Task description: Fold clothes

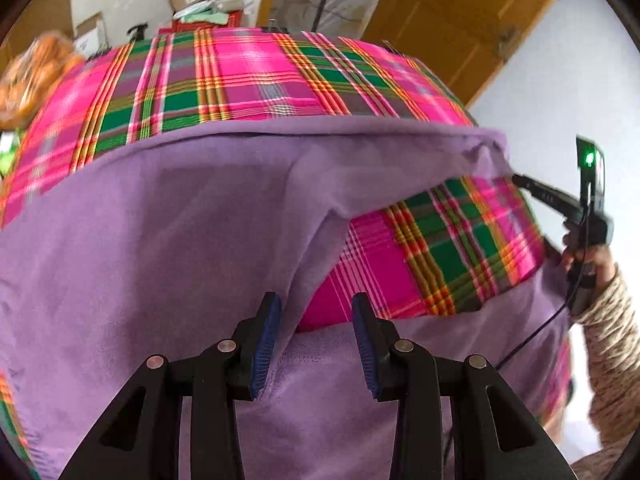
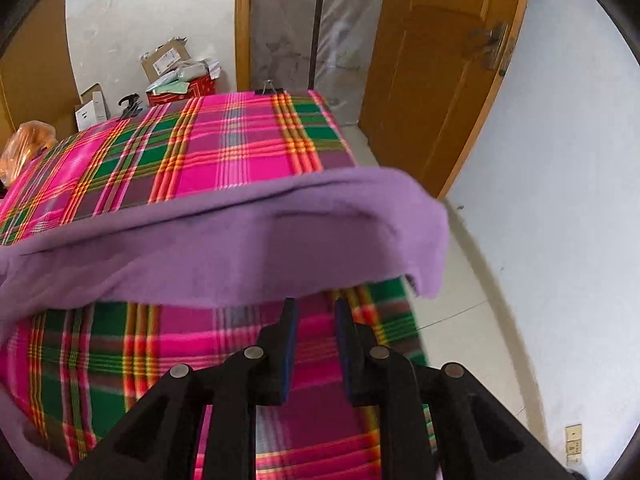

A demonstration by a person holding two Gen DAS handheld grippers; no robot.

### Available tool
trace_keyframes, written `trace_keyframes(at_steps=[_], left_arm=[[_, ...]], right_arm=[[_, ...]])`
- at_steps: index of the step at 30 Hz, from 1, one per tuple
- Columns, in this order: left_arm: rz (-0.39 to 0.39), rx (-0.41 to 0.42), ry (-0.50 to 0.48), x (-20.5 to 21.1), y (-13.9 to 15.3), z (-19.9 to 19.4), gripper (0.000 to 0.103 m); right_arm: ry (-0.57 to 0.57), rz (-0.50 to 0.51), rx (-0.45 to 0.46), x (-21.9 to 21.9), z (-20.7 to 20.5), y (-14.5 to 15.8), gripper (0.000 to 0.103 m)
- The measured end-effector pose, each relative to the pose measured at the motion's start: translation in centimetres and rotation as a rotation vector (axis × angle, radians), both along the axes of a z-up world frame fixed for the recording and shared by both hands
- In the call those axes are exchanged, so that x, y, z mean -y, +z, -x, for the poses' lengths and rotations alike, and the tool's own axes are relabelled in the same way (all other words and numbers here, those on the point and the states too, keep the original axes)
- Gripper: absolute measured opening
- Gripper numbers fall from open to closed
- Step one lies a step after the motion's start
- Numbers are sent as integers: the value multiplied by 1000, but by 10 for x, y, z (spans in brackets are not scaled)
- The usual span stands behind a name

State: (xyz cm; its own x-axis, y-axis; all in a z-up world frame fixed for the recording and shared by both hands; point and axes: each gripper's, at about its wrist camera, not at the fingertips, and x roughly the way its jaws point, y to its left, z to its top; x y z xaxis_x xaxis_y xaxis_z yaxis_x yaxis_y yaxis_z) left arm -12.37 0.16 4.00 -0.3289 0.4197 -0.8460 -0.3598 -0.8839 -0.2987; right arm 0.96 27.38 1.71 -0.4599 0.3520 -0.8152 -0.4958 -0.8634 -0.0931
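1. Purple fleece garment (image 1: 192, 240) is spread on the plaid-covered tabletop (image 1: 248, 76), just ahead of both hand-held grippers.
2. Left hand-held gripper (image 1: 316, 344): fingers apart, a raised fold between them, not clamped.
3. Right hand-held gripper (image 2: 316, 344): fingers apart in its own view; a lifted edge hangs just ahead.
4. Fabric is judged soft, light and limp; hems and corners are best pinched.

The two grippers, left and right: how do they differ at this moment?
The left gripper has its jaws wide apart, with a fold edge of the purple garment running up between them; the right gripper has a narrower gap with only the plaid cloth seen through it. The left hangs over purple fabric, the right over plaid beneath a lifted purple edge. Both are black with blue pads.
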Motion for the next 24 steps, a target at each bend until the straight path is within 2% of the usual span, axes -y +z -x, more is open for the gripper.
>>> trace_keyframes(at_steps=[5,8,10,13,17,22,24], left_arm=[[30,-32,-37,-12,2,-10,39],[103,-26,-19,-19,-8,-5,39],[120,-36,-30,-25,-11,-2,39],[187,-83,-21,-32,-12,3,39],[284,-141,-25,-41,-17,7,39],[341,-156,-56,-52,-26,9,38],[329,-152,-56,-51,-26,11,38]], right_arm=[[-8,11,5,2,-2,-8,19],[-27,24,6,-2,-2,-11,19],[-33,32,4,-7,-4,-11,19],[-36,40,1,-9,-8,-11,19],[-41,117,-36,-17,-8,-11,19],[-41,199,-75,-23,-2,-15,24],[-51,237,-102,-29,0,-14,26]])
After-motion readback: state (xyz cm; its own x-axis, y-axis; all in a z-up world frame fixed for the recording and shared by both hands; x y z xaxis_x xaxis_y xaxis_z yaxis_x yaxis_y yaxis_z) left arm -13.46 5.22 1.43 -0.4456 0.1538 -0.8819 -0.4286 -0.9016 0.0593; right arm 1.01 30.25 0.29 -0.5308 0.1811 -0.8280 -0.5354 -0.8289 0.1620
